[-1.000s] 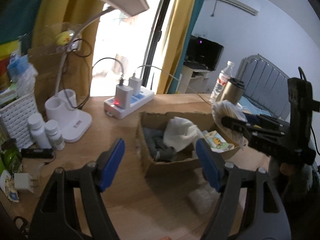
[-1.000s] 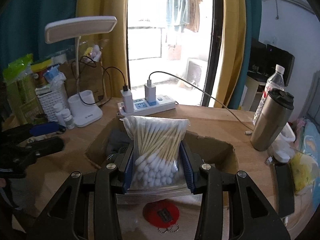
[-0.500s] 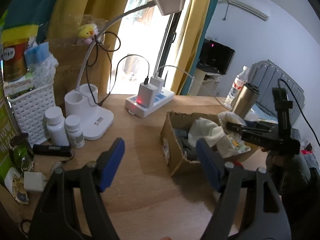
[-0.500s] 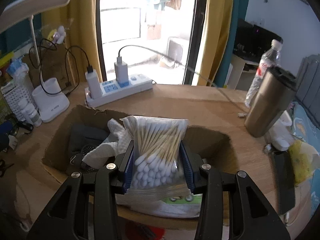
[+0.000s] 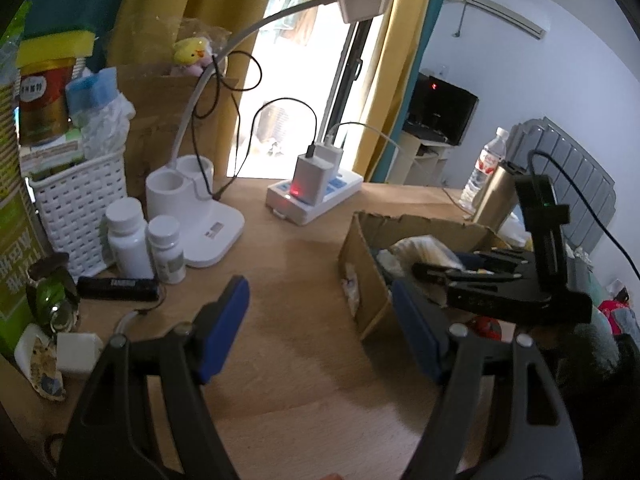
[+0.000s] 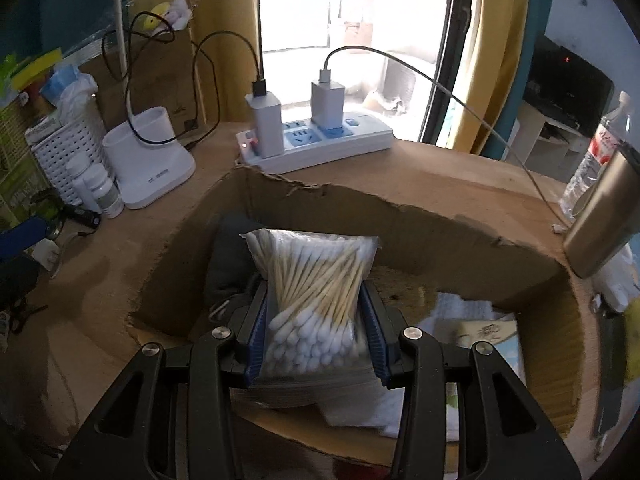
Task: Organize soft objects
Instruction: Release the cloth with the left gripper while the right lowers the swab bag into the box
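Item: bag of cotton swabs [image 6: 316, 300], clenched between the jaws of my right gripper [image 6: 318, 334], held low inside the cardboard box [image 6: 400, 216]. Dark cloth [image 6: 228, 264] lies left of the tongs, white cloth and a printed packet [image 6: 484, 332] to their right.

Item: left gripper [image 5: 320, 320], released, jaws wide, nothing between them, over bare desk [image 5: 280, 360] left of the box.

Risks, my judgement: slick plastic may slide out if I loosen early; squeezing harder could snap swab sticks; my fingers may knock the torn box wall; the power strip [image 6: 316, 144] just ahead could snag.
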`<state>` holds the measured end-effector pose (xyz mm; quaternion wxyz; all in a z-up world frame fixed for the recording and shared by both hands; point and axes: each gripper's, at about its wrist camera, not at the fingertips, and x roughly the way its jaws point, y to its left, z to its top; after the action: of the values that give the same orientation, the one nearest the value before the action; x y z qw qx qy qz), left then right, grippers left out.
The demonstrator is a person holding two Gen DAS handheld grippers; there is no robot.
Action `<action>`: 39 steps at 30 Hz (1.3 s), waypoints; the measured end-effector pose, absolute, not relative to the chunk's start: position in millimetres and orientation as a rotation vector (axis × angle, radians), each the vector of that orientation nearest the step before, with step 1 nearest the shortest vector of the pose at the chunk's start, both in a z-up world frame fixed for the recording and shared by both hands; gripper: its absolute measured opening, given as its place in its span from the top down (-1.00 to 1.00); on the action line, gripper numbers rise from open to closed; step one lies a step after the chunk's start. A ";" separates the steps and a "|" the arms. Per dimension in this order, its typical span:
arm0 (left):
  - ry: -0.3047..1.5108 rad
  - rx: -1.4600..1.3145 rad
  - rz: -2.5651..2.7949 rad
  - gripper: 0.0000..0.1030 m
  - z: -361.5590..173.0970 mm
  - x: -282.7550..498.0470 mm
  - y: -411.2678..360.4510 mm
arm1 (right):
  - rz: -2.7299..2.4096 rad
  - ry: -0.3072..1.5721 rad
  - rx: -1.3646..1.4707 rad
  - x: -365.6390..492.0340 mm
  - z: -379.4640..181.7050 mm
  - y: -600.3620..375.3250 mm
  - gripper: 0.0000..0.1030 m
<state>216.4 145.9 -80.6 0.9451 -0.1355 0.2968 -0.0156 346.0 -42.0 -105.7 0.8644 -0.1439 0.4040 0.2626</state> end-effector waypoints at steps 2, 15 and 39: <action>0.600 -0.275 -0.029 -0.46 -80.2 214.6 146.4 | 0.560 0.847 -0.299 343.3 -105.2 -39.5 0.12; 0.586 -0.271 -0.018 -0.46 -73.9 207.2 141.2 | 0.598 0.798 -0.257 327.3 -84.9 -46.9 -0.21; 0.587 -0.256 -0.047 -0.46 -64.6 181.1 94.3 | 0.586 0.676 -0.204 271.2 -46.3 -115.2 -0.25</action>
<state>181.1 94.3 -64.6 0.9488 -0.1260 0.2886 -0.0232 271.2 -115.2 -46.3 0.8967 -0.0983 0.3261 0.2828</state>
